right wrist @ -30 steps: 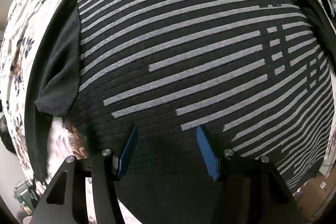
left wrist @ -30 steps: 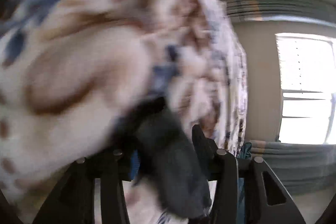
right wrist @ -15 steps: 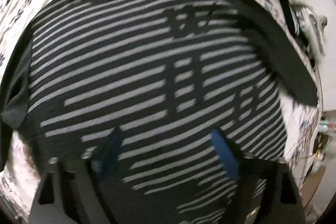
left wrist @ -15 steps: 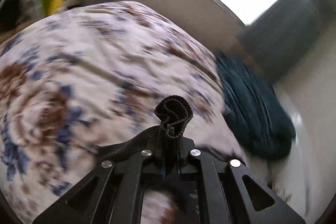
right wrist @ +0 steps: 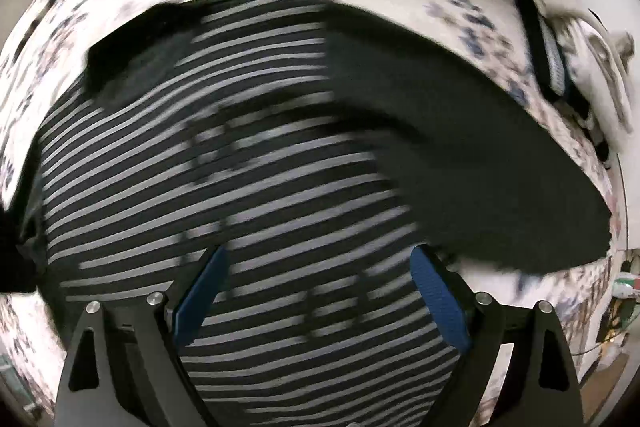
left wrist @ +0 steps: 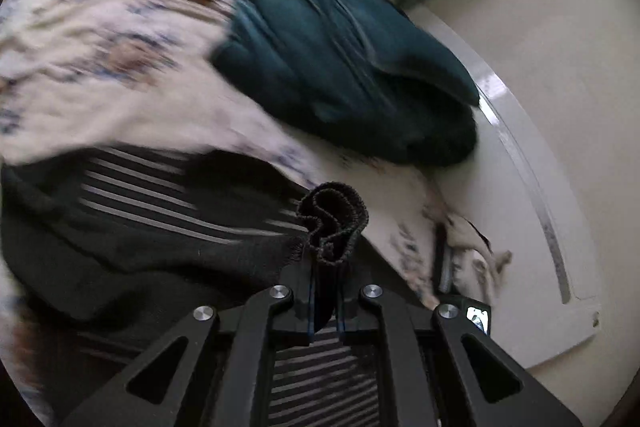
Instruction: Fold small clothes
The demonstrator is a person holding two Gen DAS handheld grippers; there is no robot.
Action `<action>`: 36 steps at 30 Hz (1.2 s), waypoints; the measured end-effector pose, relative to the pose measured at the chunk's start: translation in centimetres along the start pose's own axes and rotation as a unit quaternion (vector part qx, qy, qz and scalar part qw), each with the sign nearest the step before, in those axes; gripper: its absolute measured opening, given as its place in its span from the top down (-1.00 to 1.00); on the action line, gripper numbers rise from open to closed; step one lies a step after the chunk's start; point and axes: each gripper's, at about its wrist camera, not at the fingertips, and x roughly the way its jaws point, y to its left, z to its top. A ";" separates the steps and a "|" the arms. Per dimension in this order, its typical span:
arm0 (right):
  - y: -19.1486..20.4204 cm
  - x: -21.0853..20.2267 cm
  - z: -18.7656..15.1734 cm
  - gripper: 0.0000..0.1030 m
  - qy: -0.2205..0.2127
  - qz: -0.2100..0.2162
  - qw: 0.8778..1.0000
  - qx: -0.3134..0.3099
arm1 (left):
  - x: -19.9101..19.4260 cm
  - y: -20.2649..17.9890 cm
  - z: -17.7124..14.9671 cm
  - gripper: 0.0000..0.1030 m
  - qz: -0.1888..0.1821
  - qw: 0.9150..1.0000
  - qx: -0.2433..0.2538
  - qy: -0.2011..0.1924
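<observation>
While the black knitted shirt with thin grey stripes point(right wrist: 248, 187) lies spread on the cream bedsheet with brown and blue flowers point(left wrist: 120, 75), its plain black sleeve point(right wrist: 460, 147) lies folded across its right side. The left gripper point(left wrist: 326, 267) is clamped on a bunched black ribbed edge of the shirt. The right gripper point(right wrist: 316, 291) hangs above the stripes with its blue pads point(right wrist: 438, 303) wide apart and empty, and a crumpled dark teal cloth point(left wrist: 340, 67) lies farther on the bed.
</observation>
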 end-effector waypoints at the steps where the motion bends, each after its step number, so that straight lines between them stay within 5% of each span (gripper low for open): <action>1: -1.5 0.2 0.3 -0.83 0.003 -0.002 1.000 0.006 | 1.9 -0.9 -0.3 0.90 -0.005 1.000 0.000 0.017; 4: -6.0 1.1 1.4 -0.83 0.015 0.003 0.999 0.031 | 6.7 -3.1 -1.3 0.80 0.003 0.998 -0.002 0.063; 6: -8.6 1.6 2.1 -0.83 0.020 0.014 0.999 0.045 | 8.7 -3.9 -1.9 0.39 0.018 0.995 -0.001 0.098; 11: -11.5 2.0 3.3 -0.83 0.030 0.085 0.993 0.077 | 5.4 -2.3 -1.9 -0.81 0.060 0.995 0.007 0.077; 15: -10.2 2.7 4.3 -0.83 0.051 0.180 0.977 0.099 | 0.3 3.5 -1.0 -0.82 0.178 0.983 0.016 0.041; 18: -8.3 4.6 5.3 -0.83 0.071 0.237 0.961 0.120 | -3.4 9.4 -0.4 -0.82 0.277 0.961 0.002 0.026; 21: -6.5 6.8 6.2 -0.83 0.083 0.242 0.956 0.141 | -6.0 14.8 -0.4 -0.82 0.340 0.940 -0.041 0.018; 22: -5.9 7.5 6.6 -0.82 0.083 0.238 0.957 0.143 | -6.5 16.0 -0.5 -0.82 0.352 0.934 -0.051 0.013; 24: -4.9 8.5 7.2 -0.42 0.073 0.239 0.957 0.146 | -7.2 17.9 -0.8 -0.82 0.367 0.928 -0.070 0.005; 25: -4.3 8.6 7.5 0.23 0.065 0.231 0.961 0.138 | -7.4 18.5 -0.9 -0.82 0.374 0.924 -0.076 0.003; 26: -3.6 8.6 7.7 0.66 0.056 0.199 0.971 0.121 | -7.4 18.9 -1.0 -0.82 0.378 0.922 -0.082 -0.001; 31: -1.7 4.3 8.1 0.79 -0.017 0.145 0.988 0.053 | -6.2 19.3 -1.2 -0.82 0.374 0.923 -0.088 -0.006; 36: -2.9 -1.5 9.6 0.79 -0.096 0.128 0.986 0.045 | -3.4 18.7 -0.5 -0.82 0.376 0.925 -0.052 0.007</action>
